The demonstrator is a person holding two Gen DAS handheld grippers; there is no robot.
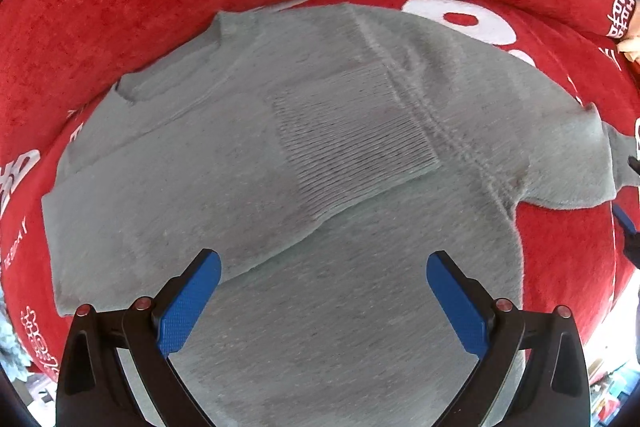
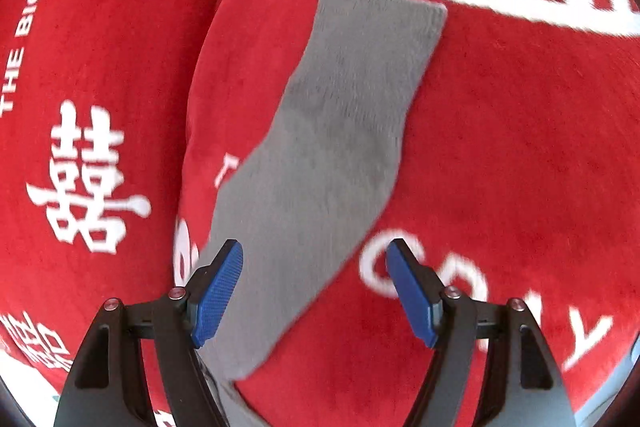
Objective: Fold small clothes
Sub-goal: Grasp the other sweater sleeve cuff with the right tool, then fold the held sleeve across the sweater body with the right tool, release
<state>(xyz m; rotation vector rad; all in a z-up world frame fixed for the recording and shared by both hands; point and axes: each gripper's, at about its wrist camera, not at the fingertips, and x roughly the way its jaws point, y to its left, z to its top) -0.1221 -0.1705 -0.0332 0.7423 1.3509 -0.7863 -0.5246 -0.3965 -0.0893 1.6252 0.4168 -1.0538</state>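
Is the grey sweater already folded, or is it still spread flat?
Partly folded: one sleeve lies across the sweater; the other sleeve stretches out on the red blanket.

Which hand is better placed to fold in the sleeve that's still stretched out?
Probably the right. Its open tongs sit over the outstretched sleeve. The left tongs, also open, hang over the sweater's body, where one sleeve already lies folded.

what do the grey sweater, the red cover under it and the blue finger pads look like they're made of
Grey sweater: soft knit, probably wool or acrylic; fuzzy nap, ribbed cuff.
Red cover: plush, velvety fabric, maybe chenille; short pile, white printed characters.
Blue finger pads: likely moulded rubber or plastic; fine diamond grip texture, matte.
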